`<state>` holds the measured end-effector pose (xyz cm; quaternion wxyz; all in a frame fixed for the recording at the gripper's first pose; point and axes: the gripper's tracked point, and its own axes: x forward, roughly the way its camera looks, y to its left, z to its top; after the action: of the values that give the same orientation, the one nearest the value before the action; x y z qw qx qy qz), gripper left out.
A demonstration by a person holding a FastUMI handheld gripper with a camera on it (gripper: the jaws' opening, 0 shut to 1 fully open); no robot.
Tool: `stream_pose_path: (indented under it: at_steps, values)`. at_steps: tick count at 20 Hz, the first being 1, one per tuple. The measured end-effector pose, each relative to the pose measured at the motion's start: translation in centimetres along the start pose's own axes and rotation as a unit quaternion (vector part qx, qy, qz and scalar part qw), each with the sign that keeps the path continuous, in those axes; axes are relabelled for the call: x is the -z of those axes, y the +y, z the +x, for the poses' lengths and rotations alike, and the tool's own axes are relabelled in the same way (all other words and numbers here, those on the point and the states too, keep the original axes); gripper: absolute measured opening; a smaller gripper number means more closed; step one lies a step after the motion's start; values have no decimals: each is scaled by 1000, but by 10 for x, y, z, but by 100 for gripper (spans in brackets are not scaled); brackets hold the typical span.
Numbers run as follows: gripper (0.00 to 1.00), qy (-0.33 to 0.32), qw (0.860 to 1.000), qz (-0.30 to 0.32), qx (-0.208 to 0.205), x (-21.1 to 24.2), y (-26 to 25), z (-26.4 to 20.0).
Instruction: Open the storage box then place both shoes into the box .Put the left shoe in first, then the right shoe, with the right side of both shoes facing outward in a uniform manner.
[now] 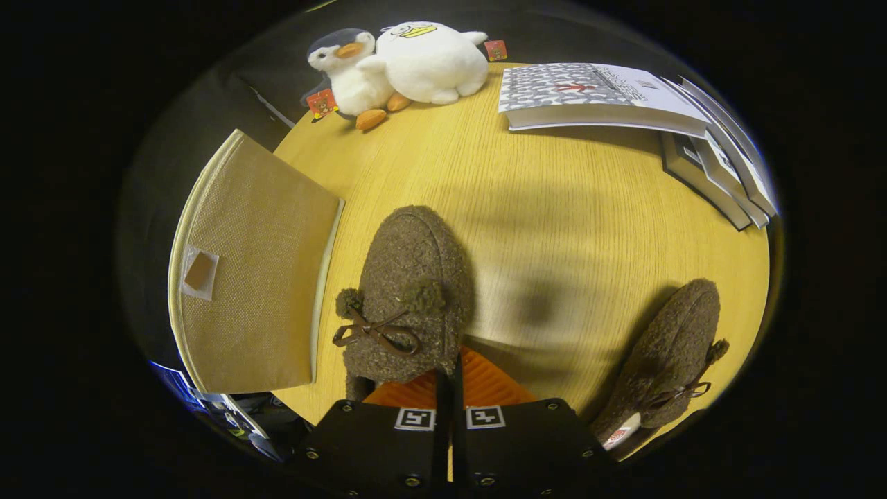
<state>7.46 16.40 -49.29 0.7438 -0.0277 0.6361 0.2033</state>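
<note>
A brown woolly shoe [414,277] with a bow and pompoms sits just ahead of my fingers, toe pointing away over the wooden table [554,229]. My gripper [450,388] is shut on its heel rim, the fingers nearly together. A second matching shoe [669,353] lies to the right of the fingers, near the table's front edge. The beige fabric storage box [256,270] stands left of the held shoe, showing a flat panel with a clear tag pocket; I cannot tell whether it is open.
Two plush toys, a penguin [350,73] and a white duck [433,62], sit at the table's far edge. A stack of books [596,97] and more books [721,173] lie at the far right.
</note>
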Motion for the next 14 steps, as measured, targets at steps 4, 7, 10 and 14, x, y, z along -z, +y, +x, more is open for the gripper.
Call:
stream_pose_path:
  at_steps: [4, 7, 10, 14]
  values:
    - [2, -17, 1000, -12, -7, -11, 9, -40]
    - [2, -36, 999, -6, -24, -28, 27, -83]
    - [2, -63, 996, -18, -53, -52, 61, -128]
    - [2, -85, 991, -55, -84, -80, 116, -167]
